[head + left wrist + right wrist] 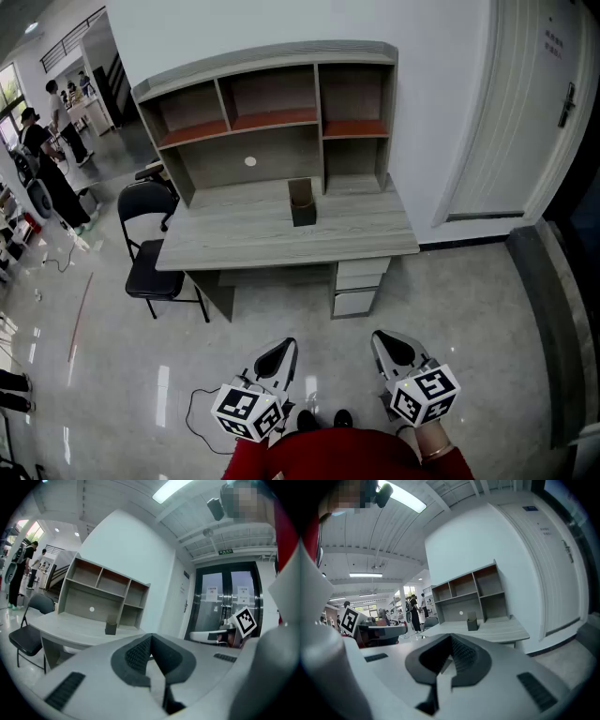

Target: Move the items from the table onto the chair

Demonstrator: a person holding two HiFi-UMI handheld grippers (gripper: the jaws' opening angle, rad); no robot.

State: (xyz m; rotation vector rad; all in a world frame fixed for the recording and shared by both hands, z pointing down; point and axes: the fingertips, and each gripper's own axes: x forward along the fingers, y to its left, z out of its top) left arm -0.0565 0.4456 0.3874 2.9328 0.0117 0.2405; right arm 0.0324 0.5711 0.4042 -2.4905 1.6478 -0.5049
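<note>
Grey desk (244, 234) carries a box (302, 202), chair (155, 279) beside.

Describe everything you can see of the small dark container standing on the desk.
The container is a small, dark, box-shaped holder, taller than wide, open at the top with a brownish inner rim. It stands upright by itself near the middle of the pale wood-grain desk, just in front of the shelves. Only the desktop touches it. Its material and any contents cannot be made out.

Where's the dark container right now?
Head view: the dark container stands mid-desk, just before the shelf unit, right of the black chair.
</note>
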